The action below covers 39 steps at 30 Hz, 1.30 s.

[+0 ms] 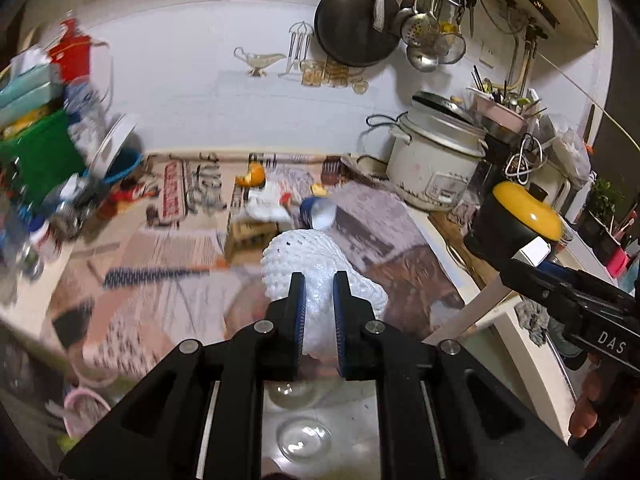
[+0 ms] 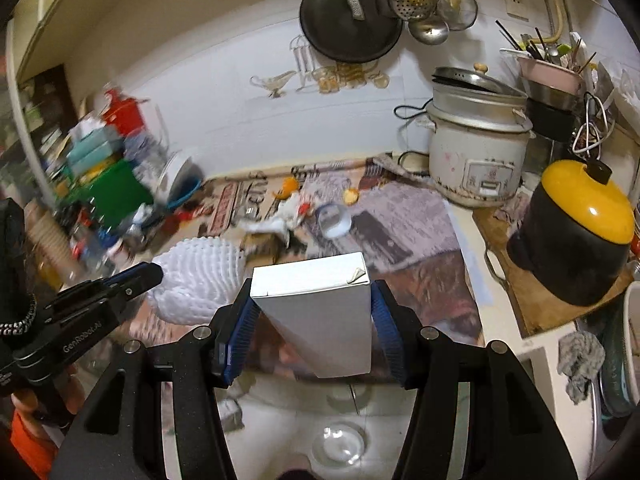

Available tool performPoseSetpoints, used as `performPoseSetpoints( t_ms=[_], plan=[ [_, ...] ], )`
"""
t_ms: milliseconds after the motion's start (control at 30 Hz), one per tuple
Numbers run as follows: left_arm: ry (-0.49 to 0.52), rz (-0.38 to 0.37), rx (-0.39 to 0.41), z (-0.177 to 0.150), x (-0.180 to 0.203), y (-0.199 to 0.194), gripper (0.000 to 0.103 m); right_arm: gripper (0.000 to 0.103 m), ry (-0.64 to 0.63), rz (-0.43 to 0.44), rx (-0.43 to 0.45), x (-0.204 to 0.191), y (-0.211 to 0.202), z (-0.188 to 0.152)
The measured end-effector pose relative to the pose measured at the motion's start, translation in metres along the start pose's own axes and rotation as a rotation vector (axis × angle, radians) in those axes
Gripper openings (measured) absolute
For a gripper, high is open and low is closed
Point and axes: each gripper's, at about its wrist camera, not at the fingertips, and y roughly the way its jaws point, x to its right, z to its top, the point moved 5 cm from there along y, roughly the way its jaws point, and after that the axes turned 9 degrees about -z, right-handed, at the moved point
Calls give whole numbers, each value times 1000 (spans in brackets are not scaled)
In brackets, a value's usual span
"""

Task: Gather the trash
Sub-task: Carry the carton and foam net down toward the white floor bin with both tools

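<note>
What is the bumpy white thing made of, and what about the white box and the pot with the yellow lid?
The bumpy white thing looks like soft foam netting, the kind wrapped around fruit: matte, with a raised mesh pattern. The white box seems to be thin cardboard, smooth and slightly glossy, with sharp folded edges. The pot looks like metal with a dull black coating; its yellow lid is shiny, probably enamel.

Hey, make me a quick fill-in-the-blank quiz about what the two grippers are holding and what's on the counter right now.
1. The left gripper is shut on a white ____ net.
2. The right gripper clamps a white ____.
3. The black pot right of the rice cooker has a ____ lid.
4. An orange peel lies on the ____ covering the counter.

Missing words: foam; carton; yellow; newspaper
</note>
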Motion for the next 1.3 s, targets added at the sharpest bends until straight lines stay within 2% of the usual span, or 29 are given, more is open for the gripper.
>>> performPoseSetpoints(
  t_ms=[167,267,467,633,767,967,1200,1300],
  plan=[
    [-52,29,-23,-49,27,-16,12,52,-51,35,-43,14,-16,-35],
    [-80,55,-62,-81,39,-18,12,52,-67,56,-75,20,-19,-57],
    [-130,77,-191,-146,38,-5,12,52,-53,111,-162,25,-4,-101],
    [-153,76,-283,-194,23,23,12,52,-32,128,-231,25,28,-144],
    [-183,66,-350,-239,1,62,12,52,-7,119,-288,25,62,-183],
    [-192,17,-439,-321,-40,143,12,52,79,69,-368,29,136,-266],
    [-179,-29,-527,-437,-98,248,12,53,110,20,-388,30,231,-362],
    [-198,-52,-558,-488,-120,290,12,53,111,29,-400,32,275,-401]
  ],
)
